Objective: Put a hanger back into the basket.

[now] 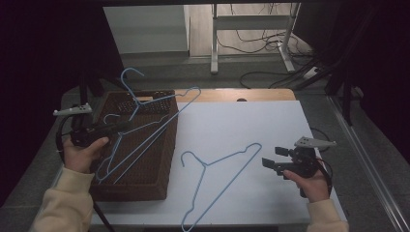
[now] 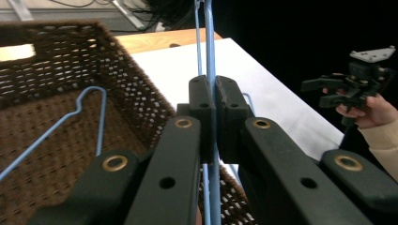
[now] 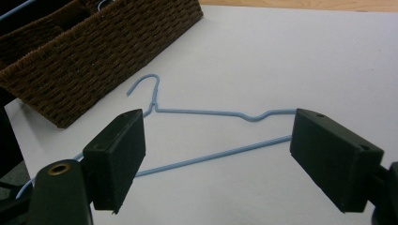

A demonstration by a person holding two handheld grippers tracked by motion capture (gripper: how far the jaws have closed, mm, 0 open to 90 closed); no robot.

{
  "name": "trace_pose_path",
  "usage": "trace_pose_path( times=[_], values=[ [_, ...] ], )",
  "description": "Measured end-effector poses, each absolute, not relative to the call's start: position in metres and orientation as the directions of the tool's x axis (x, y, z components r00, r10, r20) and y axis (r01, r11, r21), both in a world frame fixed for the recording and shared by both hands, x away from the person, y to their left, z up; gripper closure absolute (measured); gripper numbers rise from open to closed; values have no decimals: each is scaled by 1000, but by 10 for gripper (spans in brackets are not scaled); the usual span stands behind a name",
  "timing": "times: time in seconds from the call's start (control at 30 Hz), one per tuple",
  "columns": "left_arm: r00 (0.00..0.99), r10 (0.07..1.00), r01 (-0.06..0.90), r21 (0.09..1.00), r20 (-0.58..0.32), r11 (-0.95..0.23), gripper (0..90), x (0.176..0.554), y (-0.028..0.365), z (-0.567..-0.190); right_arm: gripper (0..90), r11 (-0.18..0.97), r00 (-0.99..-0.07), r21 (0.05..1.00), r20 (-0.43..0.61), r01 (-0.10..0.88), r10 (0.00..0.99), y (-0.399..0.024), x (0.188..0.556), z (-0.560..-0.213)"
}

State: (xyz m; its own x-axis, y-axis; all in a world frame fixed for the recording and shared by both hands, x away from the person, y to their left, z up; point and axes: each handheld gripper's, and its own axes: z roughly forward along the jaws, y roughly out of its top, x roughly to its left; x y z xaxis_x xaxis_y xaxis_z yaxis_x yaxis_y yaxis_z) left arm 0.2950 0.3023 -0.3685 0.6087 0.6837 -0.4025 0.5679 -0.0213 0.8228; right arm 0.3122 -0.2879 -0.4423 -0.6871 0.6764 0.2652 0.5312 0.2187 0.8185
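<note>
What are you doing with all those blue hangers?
A person holds a gripper in each hand at a white table. The left gripper is shut on a blue wire hanger, holding it over a brown woven basket that already has another hanger inside. The right gripper is open above a third hanger, which lies flat on the table, untouched.

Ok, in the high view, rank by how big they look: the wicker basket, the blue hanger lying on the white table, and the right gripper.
1. wicker basket, clearly the largest.
2. blue hanger on the table, long but thin wire.
3. right gripper, smallest.

All three lie at about the same depth, so nearness barely skews this.
</note>
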Motion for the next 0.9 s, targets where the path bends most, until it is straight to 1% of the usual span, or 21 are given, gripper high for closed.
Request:
trace_pose_path(
  times=[0.53, 0.9],
  values=[
    [507, 742, 596, 800, -439, 67, 868, 291, 347, -390, 185, 221, -683, 813, 268, 539, 680, -288, 313, -443],
    [482, 755, 613, 787, -445, 72, 868, 295, 356, -404, 184, 227, -686, 811, 267, 540, 677, -288, 313, -444]
  ],
)
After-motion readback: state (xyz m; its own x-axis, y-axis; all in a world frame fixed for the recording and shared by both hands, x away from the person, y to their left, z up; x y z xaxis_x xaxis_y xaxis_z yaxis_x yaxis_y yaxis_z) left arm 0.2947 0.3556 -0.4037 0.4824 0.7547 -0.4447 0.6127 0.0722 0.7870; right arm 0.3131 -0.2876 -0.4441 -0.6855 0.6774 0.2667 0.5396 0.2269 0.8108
